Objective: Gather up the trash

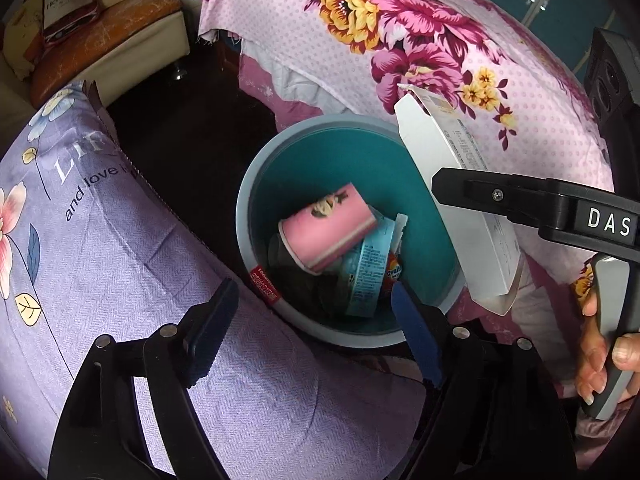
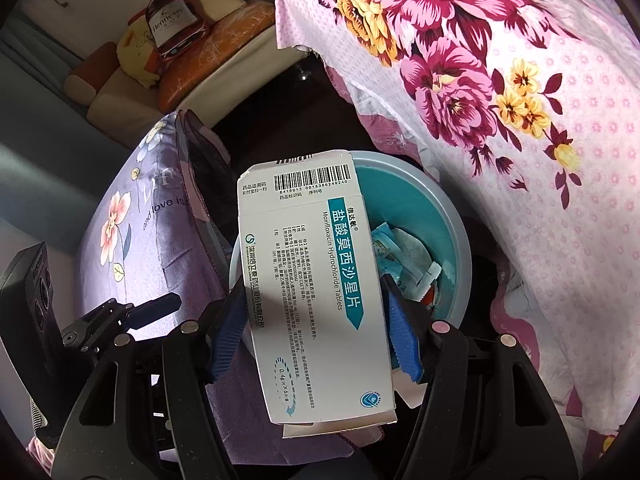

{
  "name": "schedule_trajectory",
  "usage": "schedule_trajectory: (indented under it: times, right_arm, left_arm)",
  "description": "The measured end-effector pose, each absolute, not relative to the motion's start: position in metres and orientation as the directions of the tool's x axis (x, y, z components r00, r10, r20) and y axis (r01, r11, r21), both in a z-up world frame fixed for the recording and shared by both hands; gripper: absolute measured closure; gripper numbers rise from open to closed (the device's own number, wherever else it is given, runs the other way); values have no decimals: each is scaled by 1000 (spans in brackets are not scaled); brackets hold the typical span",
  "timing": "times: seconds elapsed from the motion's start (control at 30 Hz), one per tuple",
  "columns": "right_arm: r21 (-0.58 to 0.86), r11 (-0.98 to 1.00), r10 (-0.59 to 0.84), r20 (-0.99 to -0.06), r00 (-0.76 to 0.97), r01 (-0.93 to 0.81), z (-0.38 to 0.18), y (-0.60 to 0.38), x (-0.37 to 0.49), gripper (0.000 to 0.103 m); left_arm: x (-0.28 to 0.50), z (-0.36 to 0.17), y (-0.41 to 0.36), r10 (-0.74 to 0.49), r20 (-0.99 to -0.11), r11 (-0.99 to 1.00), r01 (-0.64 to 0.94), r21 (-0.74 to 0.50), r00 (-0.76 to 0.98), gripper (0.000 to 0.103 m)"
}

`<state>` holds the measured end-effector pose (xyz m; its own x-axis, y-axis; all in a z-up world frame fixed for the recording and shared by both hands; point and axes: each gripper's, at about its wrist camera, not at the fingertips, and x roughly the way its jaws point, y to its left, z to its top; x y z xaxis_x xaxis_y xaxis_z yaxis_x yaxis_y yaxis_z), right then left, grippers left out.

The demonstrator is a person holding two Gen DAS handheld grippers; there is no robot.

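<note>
A round teal bin (image 1: pixel 360 168) with a grey rim stands on the dark floor between two beds. It holds a pink paper cup (image 1: pixel 328 228), a blue wrapper (image 1: pixel 366 276) and other litter. My left gripper (image 1: pixel 312 328) is open and empty just above the bin's near rim. My right gripper (image 2: pixel 312 332) is shut on a white medicine box (image 2: pixel 316 280) with teal Chinese print, held over the bin (image 2: pixel 424 200). The box (image 1: pixel 452 200) and the right gripper (image 1: pixel 520 204) show at the right of the left wrist view, above the bin's right rim.
A lilac flowered pillow (image 1: pixel 80 240) lies left of the bin. A pink floral bedcover (image 1: pixel 440 60) hangs at the right and back. A sofa (image 1: pixel 120 40) with cushions and a Hennessy bag (image 1: pixel 68 4) stands at the far left.
</note>
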<state>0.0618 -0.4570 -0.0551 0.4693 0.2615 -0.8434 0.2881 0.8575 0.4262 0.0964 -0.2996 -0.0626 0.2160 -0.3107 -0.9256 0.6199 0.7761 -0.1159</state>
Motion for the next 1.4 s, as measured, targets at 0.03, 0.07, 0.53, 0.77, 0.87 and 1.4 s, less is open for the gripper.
schedule_trajectory:
  times: [0.03, 0.07, 0.53, 0.77, 0.87, 1.4]
  right_arm:
    - [425, 859, 261, -844, 469, 287, -55, -457, 63, 42]
    - [423, 859, 260, -844, 468, 287, -54, -456, 63, 42]
    - [393, 873, 245, -866, 436, 288, -57, -443, 76, 41]
    - [351, 894, 212, -879, 427, 280, -54, -430, 86, 39]
    - [337, 900, 202, -884, 422, 276, -53, -423, 89, 38]
    - [284, 920, 166, -906, 388, 269, -43, -399, 86, 25]
  left_arm:
    - [97, -63, -299, -310, -926, 779, 616, -117, 216, 16]
    - [97, -63, -297, -309, -925, 782, 612, -116, 220, 13]
    - [101, -63, -267, -308, -922, 823, 552, -134, 235, 11]
    - [106, -62, -243, -322, -916, 848, 504, -166, 239, 10]
    - [108, -62, -237, -319, -915, 854, 494, -164, 248, 10]
    - [104, -56, -212, -312, -906, 871, 468, -152, 287, 10]
